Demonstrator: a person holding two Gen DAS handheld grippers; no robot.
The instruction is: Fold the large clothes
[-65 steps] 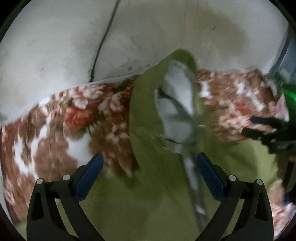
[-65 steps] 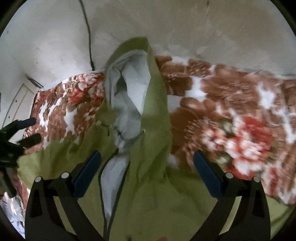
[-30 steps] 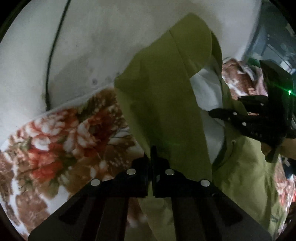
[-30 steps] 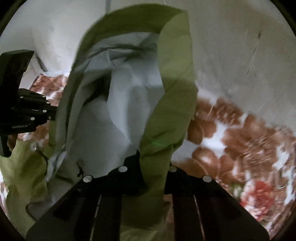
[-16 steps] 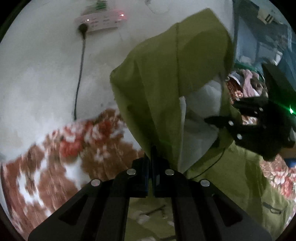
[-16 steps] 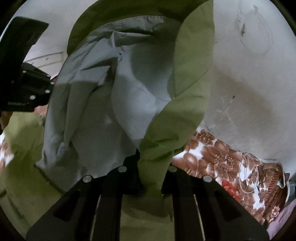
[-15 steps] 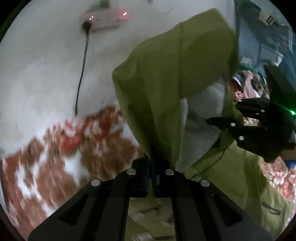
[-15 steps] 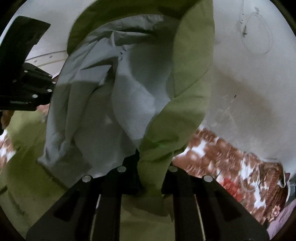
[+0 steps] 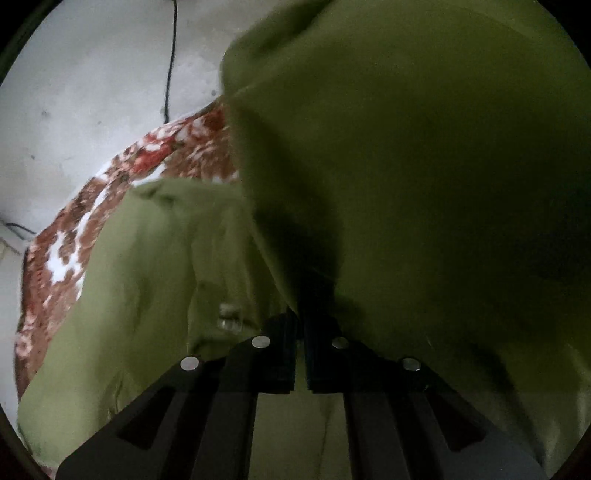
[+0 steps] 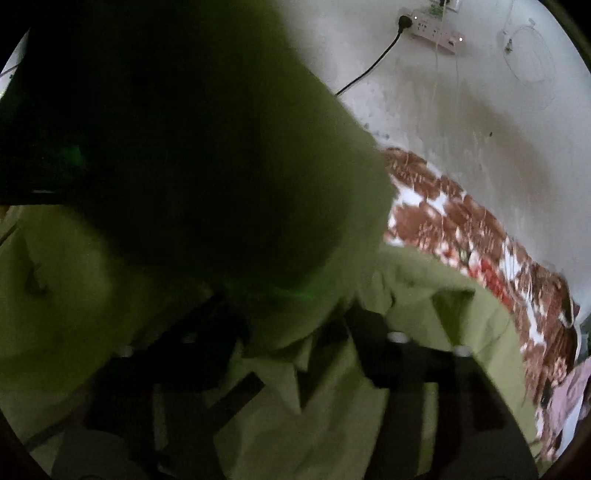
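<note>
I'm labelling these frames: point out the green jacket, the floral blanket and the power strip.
jacket (image 9: pixel 424 166): left wrist view, lifted fold.
blanket (image 10: pixel 454 218): right wrist view, bare patch by the wall.
power strip (image 10: pixel 437 31): right wrist view, its white body.
</note>
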